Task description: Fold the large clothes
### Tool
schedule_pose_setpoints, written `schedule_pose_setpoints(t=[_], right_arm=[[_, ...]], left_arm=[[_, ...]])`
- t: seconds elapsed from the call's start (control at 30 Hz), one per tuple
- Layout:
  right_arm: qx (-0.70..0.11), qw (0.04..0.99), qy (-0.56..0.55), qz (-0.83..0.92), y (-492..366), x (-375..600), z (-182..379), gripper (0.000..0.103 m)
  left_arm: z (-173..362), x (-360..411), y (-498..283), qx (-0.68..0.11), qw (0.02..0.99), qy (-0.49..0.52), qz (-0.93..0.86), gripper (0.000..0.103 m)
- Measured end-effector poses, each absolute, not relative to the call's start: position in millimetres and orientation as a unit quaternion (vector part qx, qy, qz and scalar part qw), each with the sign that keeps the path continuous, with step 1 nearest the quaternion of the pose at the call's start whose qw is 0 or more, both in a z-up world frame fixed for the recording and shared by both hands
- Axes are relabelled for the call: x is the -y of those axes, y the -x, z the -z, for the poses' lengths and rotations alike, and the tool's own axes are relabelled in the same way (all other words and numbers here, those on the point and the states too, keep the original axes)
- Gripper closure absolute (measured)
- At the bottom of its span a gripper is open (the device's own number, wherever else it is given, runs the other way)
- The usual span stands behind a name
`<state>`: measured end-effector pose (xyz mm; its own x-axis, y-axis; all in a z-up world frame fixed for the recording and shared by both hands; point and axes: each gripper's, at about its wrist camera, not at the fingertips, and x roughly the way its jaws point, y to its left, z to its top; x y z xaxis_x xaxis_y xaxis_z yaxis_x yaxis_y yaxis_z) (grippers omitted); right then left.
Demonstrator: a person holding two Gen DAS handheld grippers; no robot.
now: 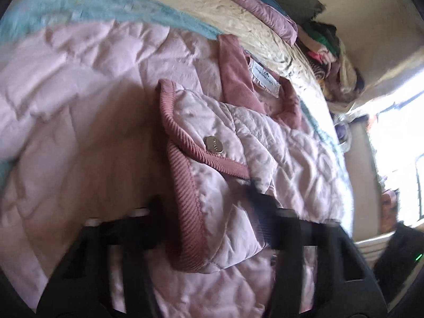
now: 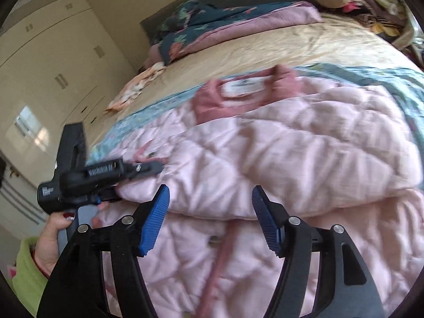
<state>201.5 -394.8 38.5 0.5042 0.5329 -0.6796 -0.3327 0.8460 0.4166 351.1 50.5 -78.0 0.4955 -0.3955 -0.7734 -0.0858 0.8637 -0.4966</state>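
right wrist – pink jacket [image 2: 291, 145] beyond spread right gripper [image 2: 210, 220].

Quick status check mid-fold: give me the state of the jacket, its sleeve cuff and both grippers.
pink quilted jacket: spread on the bed, one side folded over the body.
sleeve cuff: lifted, between the left fingers.
left gripper: shut on the sleeve cuff.
right gripper: open, holding nothing, over the jacket.

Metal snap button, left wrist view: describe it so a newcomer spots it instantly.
Start at the bed and the pink quilted jacket spread over it. A sleeve end edged in ribbed darker-pink trim lies between the left gripper fingers. The snap button sits by that trim: small, round, shiny metal, the only hard glinting thing on soft fabric.
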Motion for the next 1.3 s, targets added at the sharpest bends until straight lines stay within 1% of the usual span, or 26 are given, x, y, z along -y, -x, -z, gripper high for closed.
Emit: schedule_pose_setpoints(t=[0.1, 0.27, 0.37, 0.6, 0.7, 0.83, 0.97, 1.0, 1.03, 1.1, 1.17, 1.2, 1.23, 1.27, 1.3], right_arm=[[-0.422, 0.872, -0.116, -0.218, -203, 419, -41, 0.037], [-0.412, 0.883, -0.13, -0.184, -215, 449, -41, 0.037], [-0.408, 0.89, -0.122, -0.164, -222, 457, -40, 0.037], [-0.433, 0.885, -0.102, -0.14, -239, 459, -23, 0.037], [-0.464, 0.874, -0.097, -0.11, -249, 463, -7, 0.037], [-0.503, 0.853, -0.109, -0.087, -259, 474, 19, 0.037], [-0.51, 0.849, -0.113, -0.081, -261, 474, 28, 0.037], [-0.507, 0.85, -0.114, -0.08, -259, 473, 25, 0.036], [-0.501, 0.852, -0.12, -0.089, -256, 472, 21, 0.031], [-0.489, 0.857, -0.126, -0.101, -248, 471, 15, 0.028], [-0.481, 0.861, -0.129, -0.107, -242, 470, 8, 0.028], [-0.475, 0.863, -0.134, -0.114, -236, 469, 3, 0.026], [-0.471, 0.863, -0.138, -0.119, -233, 468, 0, 0.023], [-0.467, 0.864, -0.142, -0.124, -229, 467, -4, 0.021], [-0.465, 0.864, -0.144, -0.126, -227, 466, -7, 0.017]], left_arm=[[65, -47, -352, -0.48, 0.849, 0.202, 0.089, 0.094], [20, -53, -354, -0.423, 0.887, 0.166, 0.082, 0.095], [11, -60, -358, -0.409, 0.897, 0.15, 0.067, 0.095], [54, -64, -367, -0.453, 0.881, 0.13, 0.039, 0.095], [69, -66, -368, -0.465, 0.875, 0.131, 0.032, 0.094], [76, -67, -366, -0.469, 0.873, 0.132, 0.033, 0.092], [78, -65, -365, -0.476, 0.869, 0.135, 0.034, 0.089], [75, -65, -362, -0.476, 0.868, 0.138, 0.034, 0.089], [72, -65, -359, -0.474, 0.869, 0.14, 0.035, 0.088], [64, -66, -354, -0.471, 0.871, 0.139, 0.034, 0.081], [59, -67, -349, -0.468, 0.872, 0.14, 0.035, 0.068], [56, -68, -347, -0.465, 0.874, 0.139, 0.033, 0.063], [53, -68, -344, -0.463, 0.875, 0.138, 0.031, 0.062], [50, -69, -342, -0.461, 0.876, 0.139, 0.03, 0.056], [47, -70, -339, -0.46, 0.877, 0.139, 0.028, 0.047]])
